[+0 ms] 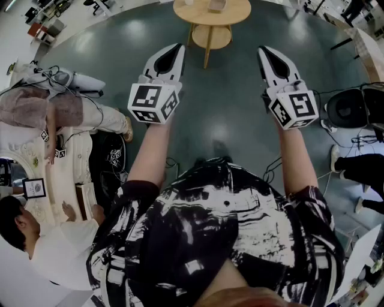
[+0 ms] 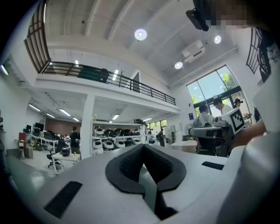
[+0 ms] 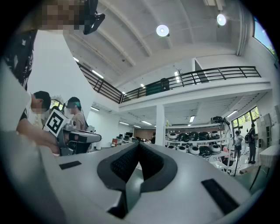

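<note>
Two closed hand-held grippers [image 1: 176, 48] [image 1: 264, 51] before table [image 1: 192, 14]

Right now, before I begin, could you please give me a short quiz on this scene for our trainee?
1. True or false: the left gripper holds something between its fingers.
2. Which stands on the floor ahead of both grippers? A) a round wooden table B) a metal sink C) an open fridge
3. Fill in: the fingers of the right gripper are ____ (open or shut).
Key: 1 false, the fingers meet with nothing between them; 2 A; 3 shut.
</note>
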`<action>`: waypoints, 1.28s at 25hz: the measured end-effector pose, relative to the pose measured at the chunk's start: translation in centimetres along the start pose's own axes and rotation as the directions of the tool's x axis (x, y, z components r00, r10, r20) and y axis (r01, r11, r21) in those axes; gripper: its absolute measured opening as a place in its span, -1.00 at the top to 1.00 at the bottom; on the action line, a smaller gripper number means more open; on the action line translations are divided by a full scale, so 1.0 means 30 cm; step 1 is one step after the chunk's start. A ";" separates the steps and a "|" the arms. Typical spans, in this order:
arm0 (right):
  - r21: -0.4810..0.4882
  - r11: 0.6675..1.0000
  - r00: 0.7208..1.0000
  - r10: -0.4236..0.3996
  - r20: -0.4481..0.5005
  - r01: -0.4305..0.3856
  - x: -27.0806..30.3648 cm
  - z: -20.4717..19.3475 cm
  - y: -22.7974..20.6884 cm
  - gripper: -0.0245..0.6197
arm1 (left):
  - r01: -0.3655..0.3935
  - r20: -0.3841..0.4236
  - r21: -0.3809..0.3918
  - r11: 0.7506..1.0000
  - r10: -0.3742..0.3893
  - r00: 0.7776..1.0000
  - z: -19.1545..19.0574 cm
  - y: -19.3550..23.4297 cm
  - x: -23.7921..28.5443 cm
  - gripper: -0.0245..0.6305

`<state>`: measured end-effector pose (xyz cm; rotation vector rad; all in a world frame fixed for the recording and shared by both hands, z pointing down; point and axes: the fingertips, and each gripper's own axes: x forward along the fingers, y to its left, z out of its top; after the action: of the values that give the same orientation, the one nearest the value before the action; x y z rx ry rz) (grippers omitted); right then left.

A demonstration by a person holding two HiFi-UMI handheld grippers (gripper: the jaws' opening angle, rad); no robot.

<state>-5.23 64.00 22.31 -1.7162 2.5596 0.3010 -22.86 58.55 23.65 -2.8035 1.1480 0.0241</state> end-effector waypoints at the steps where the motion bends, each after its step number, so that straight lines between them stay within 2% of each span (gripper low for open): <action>1: 0.001 1.000 1.000 0.000 0.000 0.000 0.002 -0.001 0.003 0.92 | -0.001 0.000 0.000 1.000 0.001 1.000 -0.003 0.003 -0.002 0.93; 14: -0.015 1.000 1.000 0.012 0.006 -0.012 0.002 0.022 0.022 0.92 | 0.001 0.013 -0.001 1.000 -0.001 1.000 0.016 0.005 -0.018 0.93; 32: 0.024 1.000 1.000 0.016 0.008 -0.016 -0.008 -0.015 -0.016 0.92 | 0.005 0.002 0.005 1.000 -0.005 1.000 -0.008 -0.019 0.012 0.93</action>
<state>-4.67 63.96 22.72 -1.6845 2.5615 0.2767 -22.19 58.68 23.92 -2.8008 1.1396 0.0241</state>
